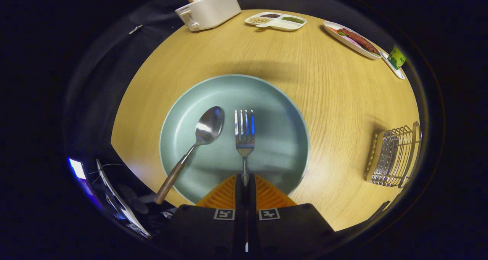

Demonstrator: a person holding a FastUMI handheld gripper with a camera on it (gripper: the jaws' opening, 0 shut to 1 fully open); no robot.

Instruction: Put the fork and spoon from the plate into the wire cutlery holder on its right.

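A pale green plate [274, 111] lies on the round wooden table just ahead of my fingers. My gripper [245, 180] is shut on the fork's handle. The fork [244, 132] points straight ahead over the plate, tines away from me. A spoon [198, 140] with a wooden handle rests to the left of the fork, its bowl on the plate and its handle reaching over the near rim. The wire cutlery holder [394, 156] stands on the table to the right of the plate.
At the far side of the table stand a white toaster [207, 9] with bread, a divided dish [275, 20] of foods, and a plate of food [352, 39] with a small green-labelled item [396, 58] beside it. Bare wood lies between plate and holder.
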